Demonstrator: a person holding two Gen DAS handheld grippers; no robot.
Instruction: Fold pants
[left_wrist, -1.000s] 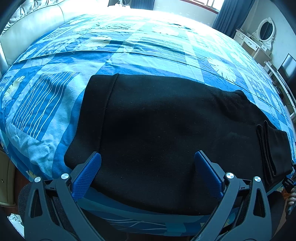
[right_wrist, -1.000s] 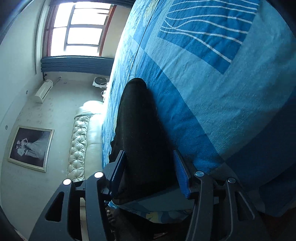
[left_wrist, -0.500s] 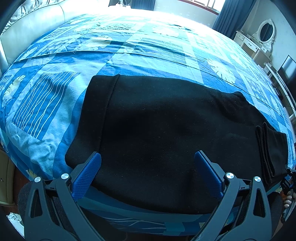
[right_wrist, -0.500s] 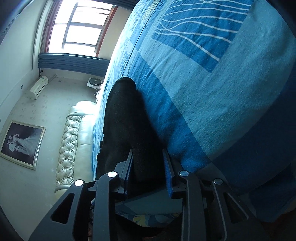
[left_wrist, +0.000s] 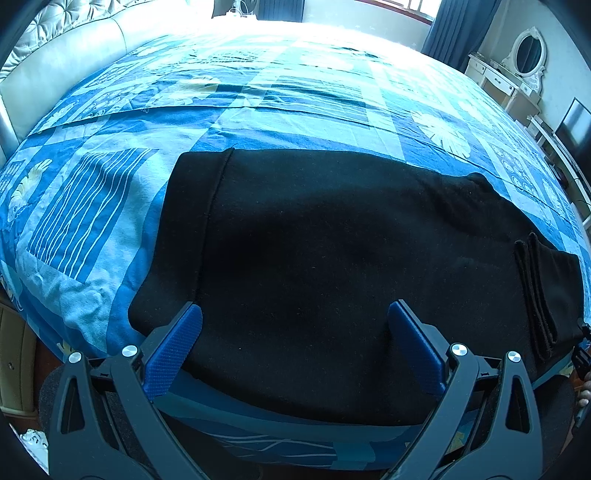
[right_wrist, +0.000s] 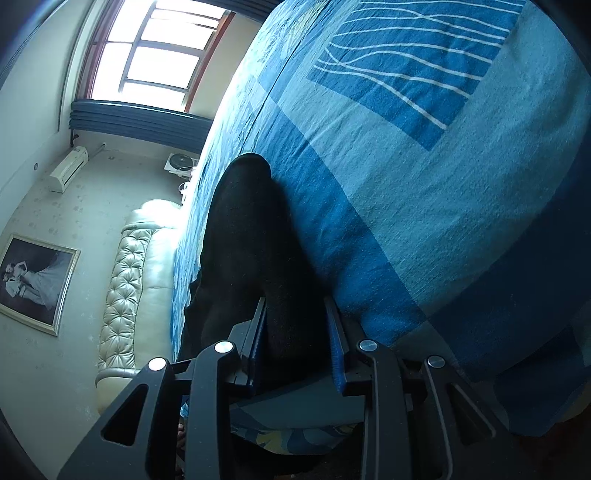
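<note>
The black fabric pants (left_wrist: 332, 266) lie flat across the near edge of the blue patterned bed (left_wrist: 258, 92) — waistband to the left, stacked leg cuffs to the right. Behind the bed's left side stands a pale tufted leather headboard (left_wrist: 66, 55); a white vanity with an oval mirror (left_wrist: 517, 70) stands beyond the far right corner.
</note>
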